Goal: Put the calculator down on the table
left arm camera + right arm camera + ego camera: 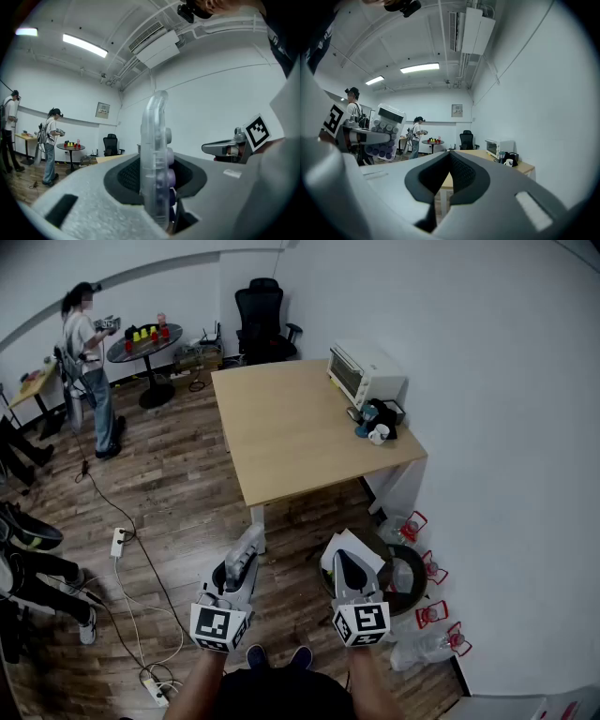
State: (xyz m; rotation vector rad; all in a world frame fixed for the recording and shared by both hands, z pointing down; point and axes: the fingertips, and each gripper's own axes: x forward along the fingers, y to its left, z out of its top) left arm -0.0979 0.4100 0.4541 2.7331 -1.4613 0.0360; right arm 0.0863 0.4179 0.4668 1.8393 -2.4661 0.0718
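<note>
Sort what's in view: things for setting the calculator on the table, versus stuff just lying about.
Job: calculator, left gripper holding it, wooden table.
Lying about: toaster oven, white mug, office chair, power strip.

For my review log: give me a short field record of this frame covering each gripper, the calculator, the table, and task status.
left gripper: shut on the calculator, which stands upright
right gripper: jaws together, nothing between them
calculator position: in the air, short of the table
on table: toaster oven, white mug, at the right edge
task status: calculator not yet put down
</note>
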